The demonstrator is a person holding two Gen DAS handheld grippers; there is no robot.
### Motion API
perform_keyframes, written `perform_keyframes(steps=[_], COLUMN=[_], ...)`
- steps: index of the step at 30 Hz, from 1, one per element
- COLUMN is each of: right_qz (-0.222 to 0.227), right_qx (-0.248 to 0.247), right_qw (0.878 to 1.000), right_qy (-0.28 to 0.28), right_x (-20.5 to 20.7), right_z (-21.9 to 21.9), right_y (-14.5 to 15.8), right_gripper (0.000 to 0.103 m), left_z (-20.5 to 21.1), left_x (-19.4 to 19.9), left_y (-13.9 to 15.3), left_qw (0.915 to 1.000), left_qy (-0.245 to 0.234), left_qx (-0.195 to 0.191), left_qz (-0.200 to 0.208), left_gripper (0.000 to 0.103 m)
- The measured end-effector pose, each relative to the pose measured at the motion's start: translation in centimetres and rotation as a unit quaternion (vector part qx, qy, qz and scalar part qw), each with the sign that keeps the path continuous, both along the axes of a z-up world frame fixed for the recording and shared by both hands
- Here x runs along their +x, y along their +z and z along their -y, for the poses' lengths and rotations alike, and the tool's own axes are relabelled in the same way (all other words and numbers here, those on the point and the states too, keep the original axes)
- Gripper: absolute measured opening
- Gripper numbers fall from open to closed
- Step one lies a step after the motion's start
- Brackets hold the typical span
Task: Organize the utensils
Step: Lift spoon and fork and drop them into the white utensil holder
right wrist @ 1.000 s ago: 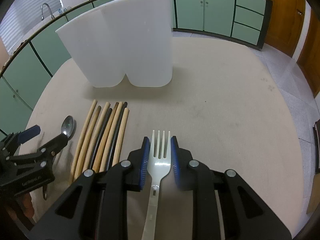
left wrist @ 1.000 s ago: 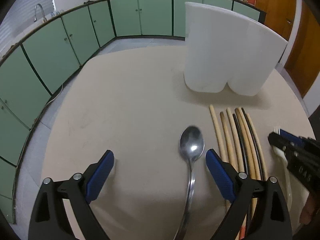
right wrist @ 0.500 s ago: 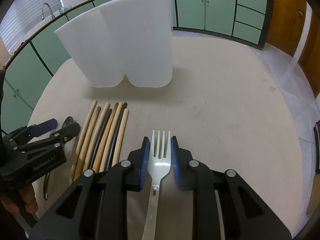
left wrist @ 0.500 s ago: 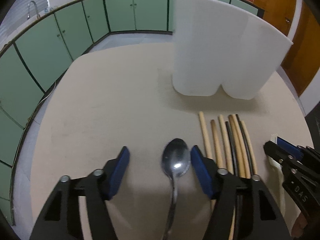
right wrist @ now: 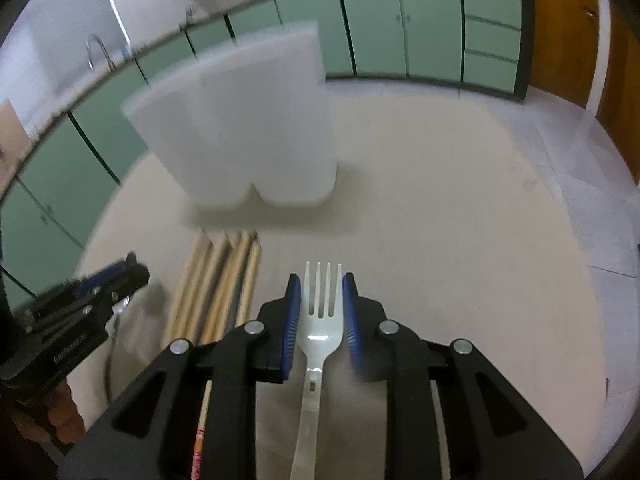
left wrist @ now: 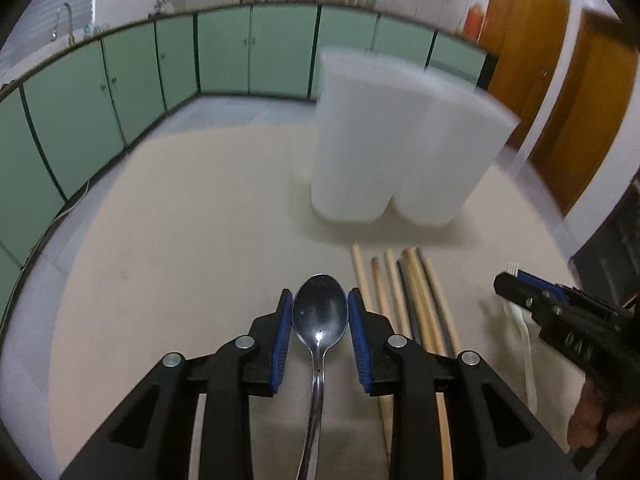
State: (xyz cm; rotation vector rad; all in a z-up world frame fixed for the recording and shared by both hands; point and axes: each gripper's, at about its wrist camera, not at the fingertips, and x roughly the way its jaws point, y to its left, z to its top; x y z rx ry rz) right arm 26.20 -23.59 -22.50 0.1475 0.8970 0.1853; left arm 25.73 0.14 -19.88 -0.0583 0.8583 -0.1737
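Note:
My left gripper [left wrist: 320, 316] is shut on a metal spoon [left wrist: 319, 316], its bowl pointing forward between the blue pads. My right gripper [right wrist: 321, 308] is shut on a white plastic fork [right wrist: 322, 300], tines forward. Both are raised a little above the round beige table [left wrist: 180, 240]. A row of several wooden and dark chopsticks [left wrist: 404, 292] lies on the table between the two grippers; it also shows in the right wrist view [right wrist: 224, 280]. A white two-compartment utensil holder [left wrist: 400, 152] stands upright behind the chopsticks, also seen from the right wrist [right wrist: 248, 136].
Green kitchen cabinets [left wrist: 120, 92] curve round the room behind the table. Brown wooden doors [left wrist: 560, 92] stand at the right. The table edge [right wrist: 592, 320] runs close on the right side.
My left gripper has closed on the spoon and lifted it. The right gripper, still shut on the fork, has lifted too; both views tilt up and blur.

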Motion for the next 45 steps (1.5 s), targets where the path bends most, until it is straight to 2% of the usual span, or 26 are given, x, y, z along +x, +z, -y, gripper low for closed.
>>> perform_keyframes(steps=[4,9,10,16,24,31,35,40,45], right_qz=[0.058,0.101,0.107,0.145,0.202,0.259,0.291,0.304,0.299], right_qx=[0.009,0.026,0.029,0.044,0.066,0.067,0.044,0.028,0.014], right_qw=[0.998,0.994,0.993,0.988,0.976,0.963,0.956,0.952,0.954], right_qy=[0.016,0.028,0.030,0.038,0.039,0.030,0.012,-0.014,-0.026], right_x=[-0.7,-0.9,-0.9,-0.7,0.6,4.1,6.7,9.9,12.5], right_z=[0.7,1.2,1.3,2.0,3.4,3.7,3.0,2.7,2.0], right_y=[2.9,5.5,6.0,8.7,13.1,16.8,17.9,17.3,15.4], right_gripper=[0.020,0.020,0.020,0.020,0.020,0.020,0.020,0.020,0.020], left_z=[0.3,1.0,0.3,-0.3,-0.5,-0.4,0.2,1.1,1.9], left_x=[-2.9,-5.0,-4.0,-5.2,-4.7,-2.1,0.6,4.5,8.1], left_y=[2.4,5.4,6.0,8.9,13.6,18.4,19.7,19.7,17.3], left_qw=[0.9985,0.9943,0.9936,0.9879,0.9779,0.9647,0.9617,0.9608,0.9646], left_qy=[-0.008,-0.018,-0.019,-0.021,-0.025,-0.030,-0.032,-0.026,-0.022], left_qx=[-0.018,-0.025,-0.026,-0.039,-0.061,-0.085,-0.088,-0.092,-0.090], left_qz=[0.052,0.102,0.108,0.149,0.198,0.248,0.258,0.260,0.247], left_gripper=[0.028,0.028,0.028,0.028,0.028,0.028,0.028,0.028,0.028])
